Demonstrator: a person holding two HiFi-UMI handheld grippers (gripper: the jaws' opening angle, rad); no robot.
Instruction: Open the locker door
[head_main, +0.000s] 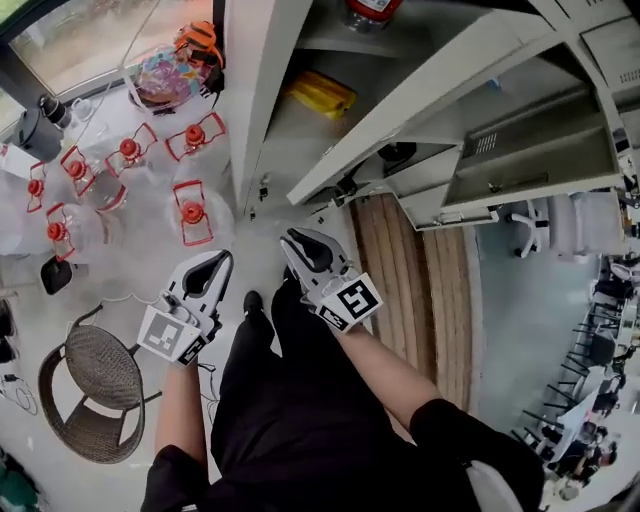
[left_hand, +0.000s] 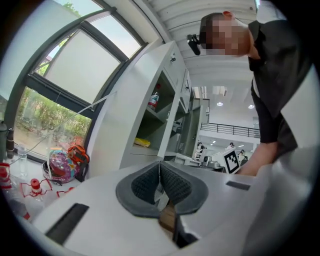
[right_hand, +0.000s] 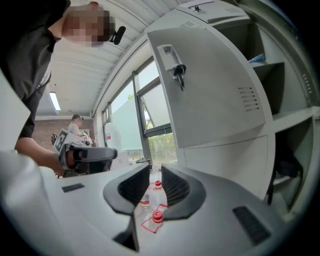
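The white locker (head_main: 250, 110) stands in front of me with its door (head_main: 430, 100) swung out to the right. In the right gripper view the door (right_hand: 210, 85) fills the upper middle, with a key hanging in its lock (right_hand: 175, 62). My right gripper (head_main: 290, 240) hangs below the door, apart from it; in its own view the right gripper (right_hand: 155, 172) is open with nothing between the pads. My left gripper (head_main: 222, 262) is low at the left. Its own view shows the left gripper (left_hand: 160, 167) shut and empty, facing the open shelves.
A yellow object (head_main: 322, 92) and a red extinguisher (head_main: 372, 10) sit on the locker shelves. Several red-capped water bottles (head_main: 192, 212) stand on the floor at left, beside a wicker chair (head_main: 95, 385). Another open locker door (head_main: 530, 165) juts out at right.
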